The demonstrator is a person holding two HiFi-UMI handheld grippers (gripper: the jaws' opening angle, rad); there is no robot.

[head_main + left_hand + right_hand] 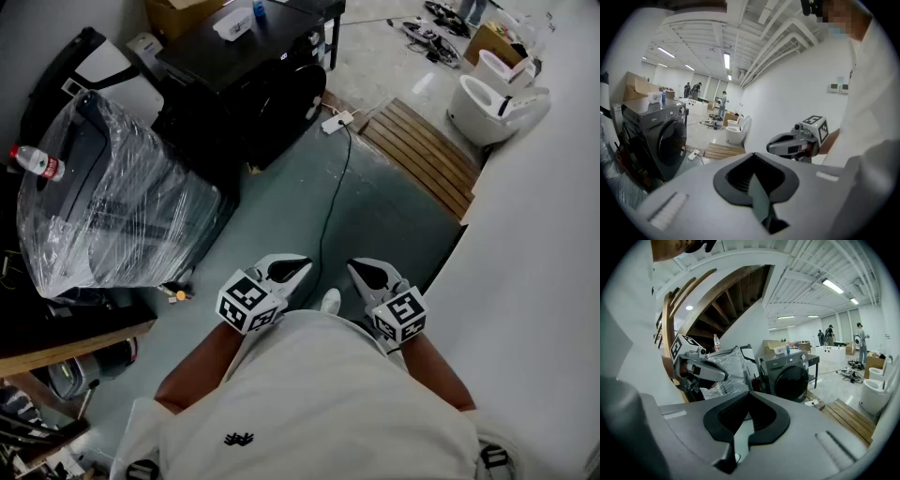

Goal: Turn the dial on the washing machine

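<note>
The dark washing machine (246, 82) stands across the floor at the top middle of the head view, a white box on its lid. It also shows in the left gripper view (665, 140) and the right gripper view (790, 376), where a small round dial (801, 356) sits at the top of its front. My left gripper (296, 269) and right gripper (360, 271) hang side by side close to the person's body, far from the machine. Both are shut with nothing between the jaws. Each gripper shows in the other's view: right gripper (774, 146), left gripper (721, 376).
A plastic-wrapped appliance (112, 206) with a water bottle (37, 164) on it stands at the left. A black cable and power strip (337, 122) run over the floor toward a wooden pallet (422, 155). White toilets (492, 103) sit beyond it, by a white wall on the right.
</note>
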